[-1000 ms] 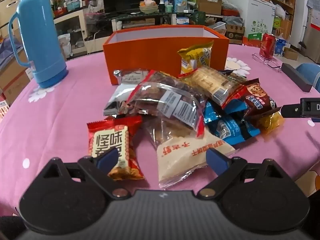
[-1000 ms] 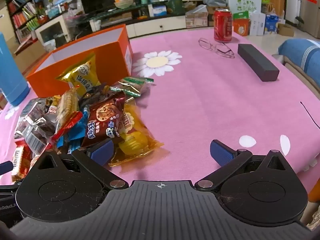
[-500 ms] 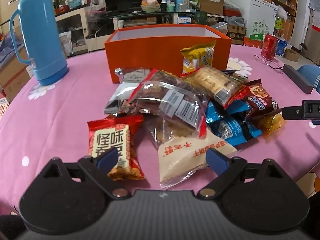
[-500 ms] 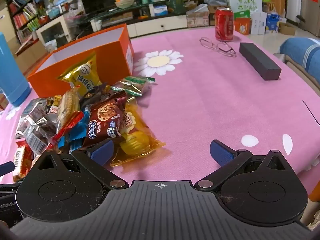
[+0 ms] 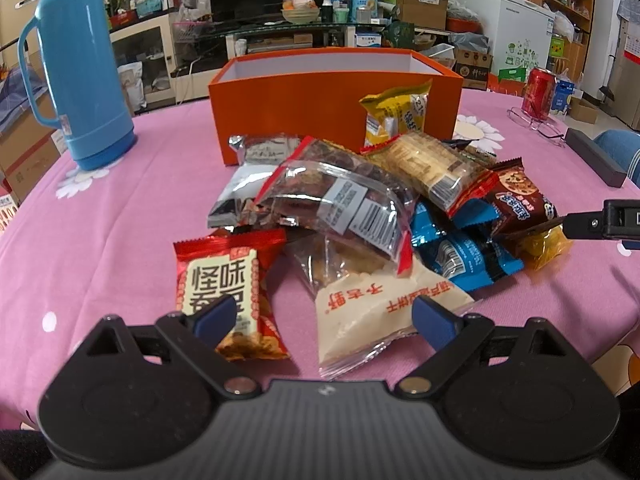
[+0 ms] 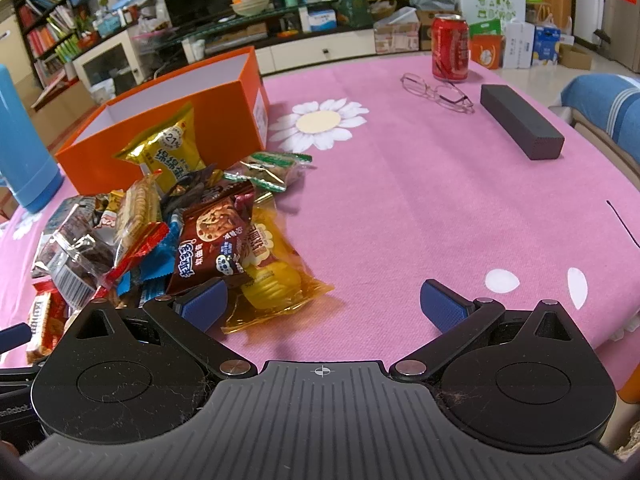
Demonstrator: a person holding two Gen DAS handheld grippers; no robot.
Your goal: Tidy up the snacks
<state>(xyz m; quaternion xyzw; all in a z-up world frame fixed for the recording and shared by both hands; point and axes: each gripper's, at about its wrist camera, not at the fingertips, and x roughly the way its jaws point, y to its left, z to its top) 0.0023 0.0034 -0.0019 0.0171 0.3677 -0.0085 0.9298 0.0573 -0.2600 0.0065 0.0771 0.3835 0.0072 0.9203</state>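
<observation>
A pile of snack packets (image 5: pixel 352 200) lies on the pink tablecloth in front of an open orange box (image 5: pixel 332 92). My left gripper (image 5: pixel 322 316) is open and empty, low over a red packet (image 5: pixel 224 280) and a white packet (image 5: pixel 376 304). My right gripper (image 6: pixel 324 306) is open and empty, its left finger beside a brown cookie packet (image 6: pixel 212 240) and a yellow packet (image 6: pixel 276 280). The pile (image 6: pixel 152 224) and the box (image 6: pixel 180 116) lie to its left. A yellow packet (image 5: pixel 396 114) leans on the box.
A blue thermos (image 5: pixel 80 68) stands at the left. A red can (image 6: pixel 450 48), glasses (image 6: pixel 438 90) and a dark block (image 6: pixel 520 120) lie at the far right of the table. The right gripper's side shows in the left wrist view (image 5: pixel 600 220).
Both views have shifted slightly, the left gripper drifting a little to the left. Nothing was grasped and the packets have not moved.
</observation>
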